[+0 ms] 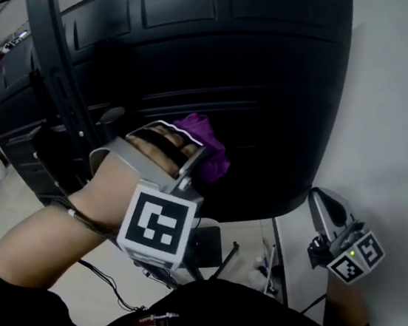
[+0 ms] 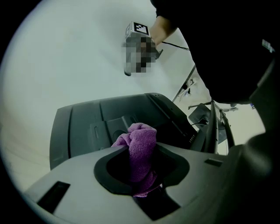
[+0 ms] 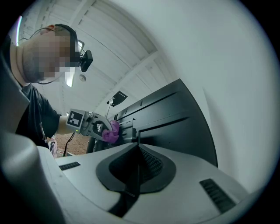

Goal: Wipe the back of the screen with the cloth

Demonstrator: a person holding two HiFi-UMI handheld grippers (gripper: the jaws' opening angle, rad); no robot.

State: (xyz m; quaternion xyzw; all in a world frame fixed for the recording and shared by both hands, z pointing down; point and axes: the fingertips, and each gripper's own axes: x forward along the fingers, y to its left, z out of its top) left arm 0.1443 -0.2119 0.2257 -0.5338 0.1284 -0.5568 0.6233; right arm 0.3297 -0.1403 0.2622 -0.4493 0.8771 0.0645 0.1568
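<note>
The black back of the screen fills the upper middle of the head view. A purple cloth is bunched against it, with my left gripper shut on it. In the left gripper view the cloth sits pinched between the jaws, with the screen back behind it. My right gripper hangs at the lower right, off the screen's corner, jaws closed together with nothing between them. The right gripper view shows the screen back and the left gripper with the cloth far off.
The screen's dark stand arm rises at the left. A white wall lies to the right of the screen. Cables and a small black box lie on the pale surface below the screen.
</note>
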